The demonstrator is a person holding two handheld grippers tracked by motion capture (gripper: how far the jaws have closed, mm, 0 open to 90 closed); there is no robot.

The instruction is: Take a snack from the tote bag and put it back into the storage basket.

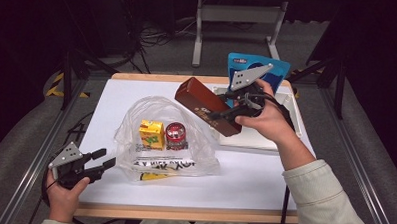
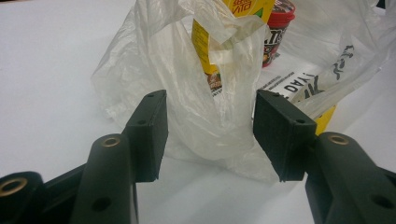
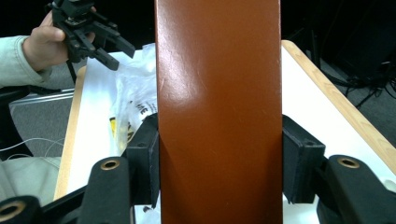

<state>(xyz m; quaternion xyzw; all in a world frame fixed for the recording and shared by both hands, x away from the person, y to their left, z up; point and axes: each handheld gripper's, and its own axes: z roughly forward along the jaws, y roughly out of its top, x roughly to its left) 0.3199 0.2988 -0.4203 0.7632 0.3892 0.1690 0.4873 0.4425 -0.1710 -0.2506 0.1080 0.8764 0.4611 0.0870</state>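
My right tongs (image 1: 225,113) are clamped across the long glossy reddish-brown rectangular box (image 1: 207,106), which hangs in the air above the white desk (image 1: 264,179), tilted, its far end pointing to about ten o'clock over the open mouth of the thin clear plastic bag (image 1: 201,151). In the right gripper view both pads press flat on the box's (image 3: 219,112) two narrow sides. It looks stiff and smooth, a hard carton with a shiny skin, so I judge it could slide in the grip if I tip it steeply; holding it near one end, as I do, leaves a long overhang that wants to swing. A hold nearer the middle would be steadier.

My left tongs (image 1: 98,161) stand wide open at about seven o'clock on the desk, holding nothing, their pads either side of a fold of the bag (image 2: 205,107). That film is limp and light, it will crumple and drag rather than stay put; the handle loop is the place to pinch. Inside stand a yellow juice carton (image 1: 151,134) and a red-lidded round cup (image 1: 175,134).
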